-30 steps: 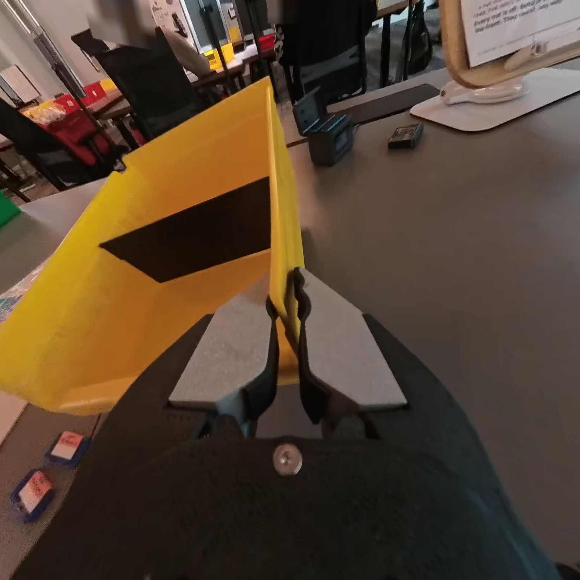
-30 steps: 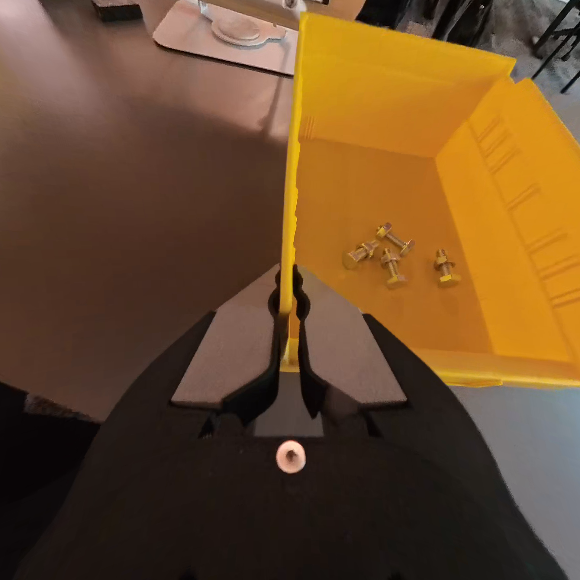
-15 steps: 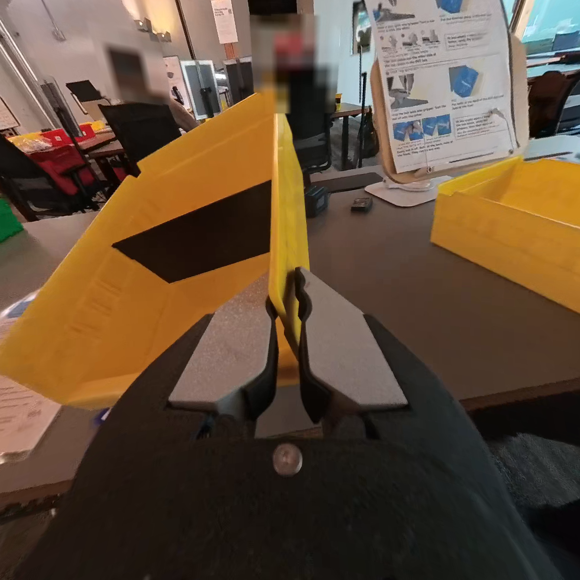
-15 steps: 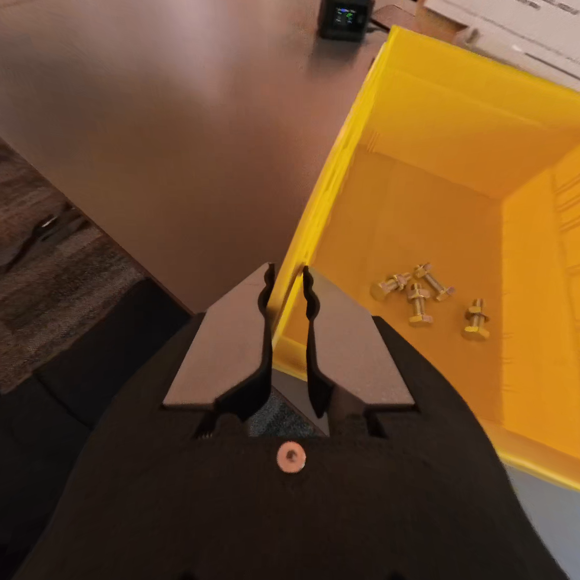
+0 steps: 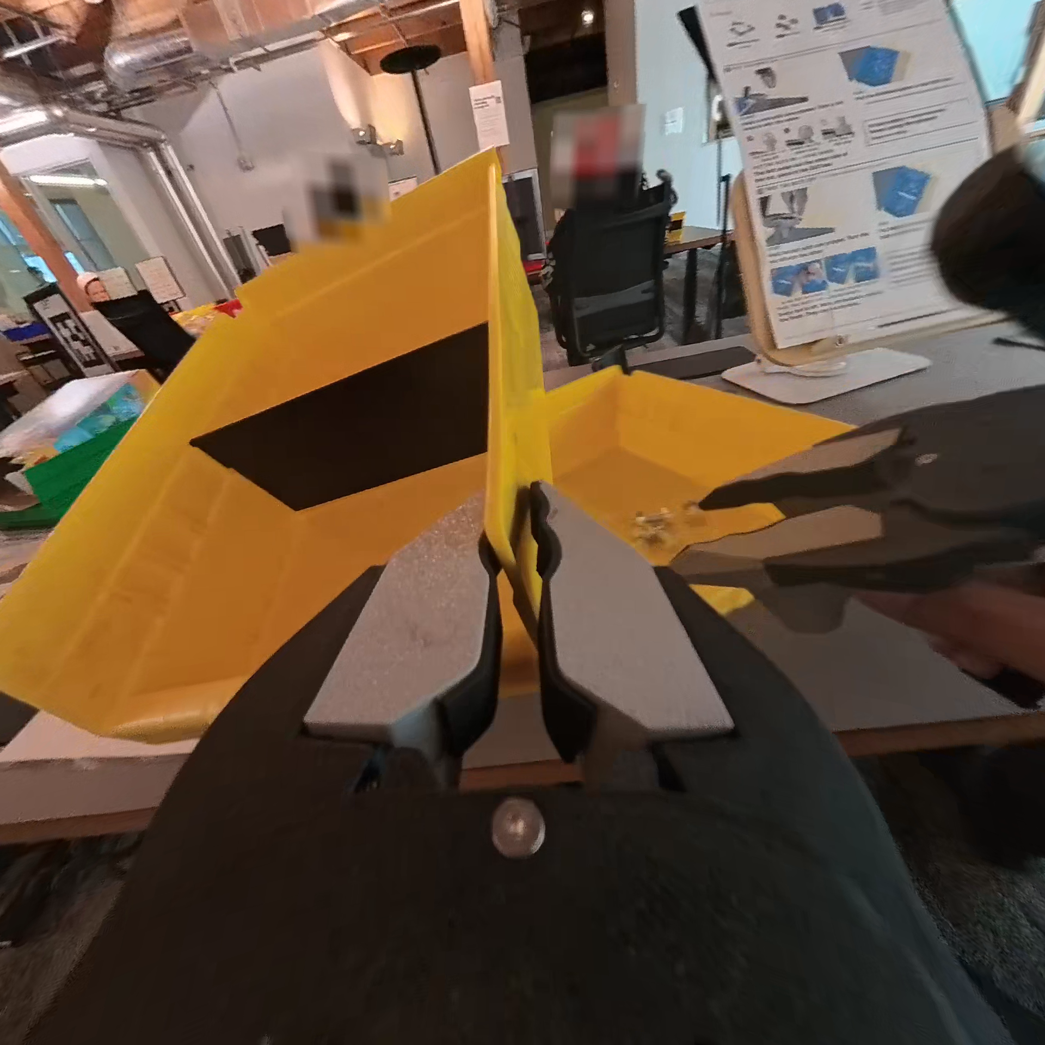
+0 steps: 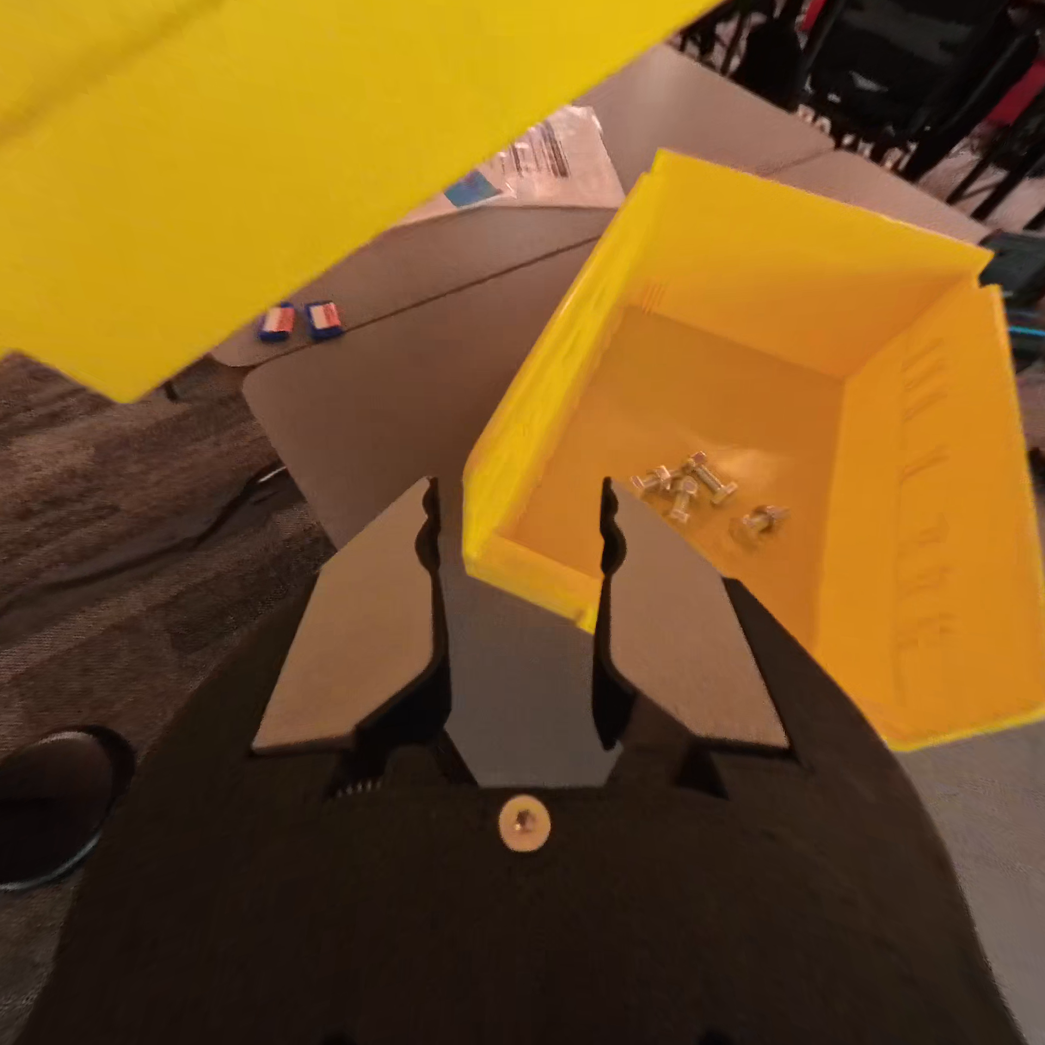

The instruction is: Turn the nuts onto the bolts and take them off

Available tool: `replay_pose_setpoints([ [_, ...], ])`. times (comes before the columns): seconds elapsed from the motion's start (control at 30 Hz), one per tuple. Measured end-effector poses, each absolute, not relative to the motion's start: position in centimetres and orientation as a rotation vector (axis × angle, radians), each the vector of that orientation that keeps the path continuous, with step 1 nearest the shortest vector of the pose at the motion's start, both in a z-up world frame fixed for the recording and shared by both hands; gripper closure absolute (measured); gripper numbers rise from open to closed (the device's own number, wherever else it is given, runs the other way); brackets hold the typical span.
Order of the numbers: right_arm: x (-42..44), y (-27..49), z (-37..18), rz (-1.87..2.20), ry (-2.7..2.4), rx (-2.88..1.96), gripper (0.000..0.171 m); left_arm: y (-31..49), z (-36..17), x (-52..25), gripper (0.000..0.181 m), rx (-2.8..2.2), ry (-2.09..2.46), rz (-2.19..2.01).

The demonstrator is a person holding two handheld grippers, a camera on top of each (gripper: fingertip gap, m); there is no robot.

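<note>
Two yellow plastic bins in sight. Left black two-finger gripper (image 5: 517, 503) clenched on the side wall of the lifted yellow plastic bin (image 5: 271, 509), held tilted above the grey table (image 5: 848, 667); one black rectangular patch (image 5: 362, 418) on the wall facing the camera. Second yellow plastic bin (image 6: 791, 316) resting on the table near its front edge. Four small brass-coloured bolts with nuts threaded on (image 6: 687, 492) lying on its floor: three bunched and touching, one (image 6: 760, 523) just beside them to the right. Right black two-finger gripper (image 6: 520, 497) released, fingers spread wide, astride the near corner of that bin without touching it. Two small blue cards (image 6: 299, 322) side by side on the table beyond. One printed sheet on a wooden stand (image 5: 848, 186) at the far edge.
</note>
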State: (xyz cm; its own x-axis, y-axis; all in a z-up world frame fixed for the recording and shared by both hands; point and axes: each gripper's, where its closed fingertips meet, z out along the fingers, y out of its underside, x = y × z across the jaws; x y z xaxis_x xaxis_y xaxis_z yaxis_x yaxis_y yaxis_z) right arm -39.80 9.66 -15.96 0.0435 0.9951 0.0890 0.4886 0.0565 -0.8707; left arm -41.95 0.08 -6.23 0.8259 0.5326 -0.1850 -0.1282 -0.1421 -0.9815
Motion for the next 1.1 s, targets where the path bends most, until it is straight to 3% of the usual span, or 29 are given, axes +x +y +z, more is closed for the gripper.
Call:
replay_pose_setpoints([
  [0.1,-33.9,8.3,-14.2,0.937,-1.650,-1.437,0.116,1.0,-5.1,-38.9,0.178,-1.627,-0.265,0.524],
  [0.17,-28.0,9.1,-14.6,0.969,-1.737,-1.400,0.130,1.8,-3.6,-35.5,0.179,-1.634,-0.175,0.458],
  [0.37,-11.0,21.1,-16.7,0.784,-1.641,-1.523,0.129,9.2,-1.1,-20.0,0.178,-1.622,0.237,0.250],
  [0.5,-2.3,25.0,-17.8,0.837,-1.507,-1.578,0.121,17.9,-4.0,-9.8,0.178,-1.732,0.437,0.093],
  [0.6,2.8,28.3,-19.3,0.730,-1.401,-1.635,0.123,25.2,-9.2,-4.2,0.178,-1.829,0.491,0.055],
  [0.73,6.8,31.6,-20.1,0.660,-1.328,-1.708,0.120,32.3,-16.9,0.8,0.178,-1.980,0.512,0.125],
  [0.87,8.0,34.1,-19.7,0.683,-1.205,-1.719,0.123,36.5,-20.2,4.1,0.177,-2.049,0.508,0.075],
  [1.03,7.7,35.3,-20.3,0.624,-1.178,-1.734,0.118,33.3,-17.6,3.4,0.136,-2.033,0.440,-0.205],
  [1.1,6.3,33.9,-19.4,0.644,-1.195,-1.690,0.121,29.8,-16.6,0.7,0.136,-2.013,0.457,-0.211],
])
